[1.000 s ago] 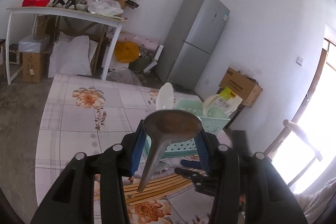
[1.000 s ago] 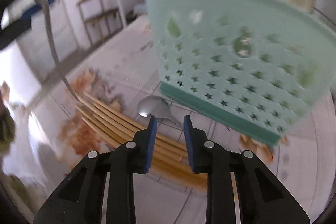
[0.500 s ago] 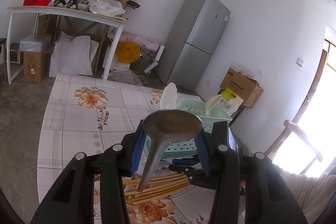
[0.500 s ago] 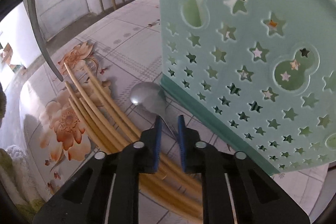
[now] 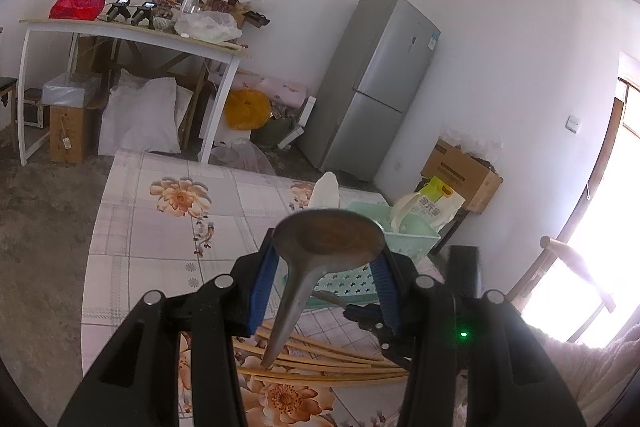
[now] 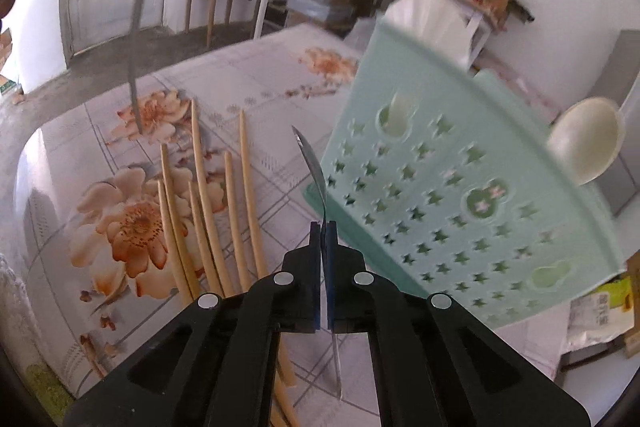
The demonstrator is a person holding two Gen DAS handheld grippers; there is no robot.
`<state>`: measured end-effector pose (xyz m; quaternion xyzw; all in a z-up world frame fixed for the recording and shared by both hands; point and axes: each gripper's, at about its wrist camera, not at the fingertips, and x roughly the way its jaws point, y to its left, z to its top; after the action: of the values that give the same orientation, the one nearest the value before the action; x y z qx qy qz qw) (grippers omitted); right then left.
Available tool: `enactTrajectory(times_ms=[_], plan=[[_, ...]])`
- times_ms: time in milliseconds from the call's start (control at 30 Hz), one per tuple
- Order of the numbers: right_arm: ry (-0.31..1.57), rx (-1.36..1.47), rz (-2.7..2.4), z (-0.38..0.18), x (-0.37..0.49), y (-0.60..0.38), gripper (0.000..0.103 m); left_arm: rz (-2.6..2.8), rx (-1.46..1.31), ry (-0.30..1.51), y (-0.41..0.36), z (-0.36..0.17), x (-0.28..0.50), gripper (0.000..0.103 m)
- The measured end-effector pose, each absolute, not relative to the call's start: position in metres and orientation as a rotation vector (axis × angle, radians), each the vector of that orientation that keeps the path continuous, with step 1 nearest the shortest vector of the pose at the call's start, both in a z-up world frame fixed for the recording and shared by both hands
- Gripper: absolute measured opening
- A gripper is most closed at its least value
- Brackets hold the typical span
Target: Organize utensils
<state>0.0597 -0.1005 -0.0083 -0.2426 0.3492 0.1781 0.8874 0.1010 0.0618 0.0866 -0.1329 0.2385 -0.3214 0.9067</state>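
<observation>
The left tongs [image 5: 326, 267] stand partly open, their blue pads clamped on the bowl of a metal ladle [image 5: 326, 237] at the lower centre of the left wrist view, its handle hanging down toward the chopsticks [image 5: 320, 363] on the flowered surface [image 5: 160, 227]. The right tongs [image 6: 324, 239], low in the middle of the right wrist view, are closed tight on a metal spoon [image 6: 314, 167], seen edge-on, its bowl rising above the pads just beside the green basket [image 6: 460, 195]. A pale plastic spoon [image 6: 584, 143] juts from the basket at the right.
</observation>
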Motion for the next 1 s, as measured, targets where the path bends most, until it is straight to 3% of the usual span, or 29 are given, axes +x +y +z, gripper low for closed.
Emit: enactTrajectory(times_ms=[300,733,1000], plan=[[0.597,-0.339,0.314,0.036,0.028,-0.12,0.0,-0.704,-0.293,0.412,0.063,0.115,0.092,0.044],[0.46,0.007,0.212,0.069,-0.006,-0.169,0.0,-0.865,-0.317,0.246,0.019,0.197,0.114,0.044],[0.439,0.1,0.219,0.071,-0.012,-0.19,0.0,-0.86,-0.31,0.276,-0.022,0.188,0.152,0.044]])
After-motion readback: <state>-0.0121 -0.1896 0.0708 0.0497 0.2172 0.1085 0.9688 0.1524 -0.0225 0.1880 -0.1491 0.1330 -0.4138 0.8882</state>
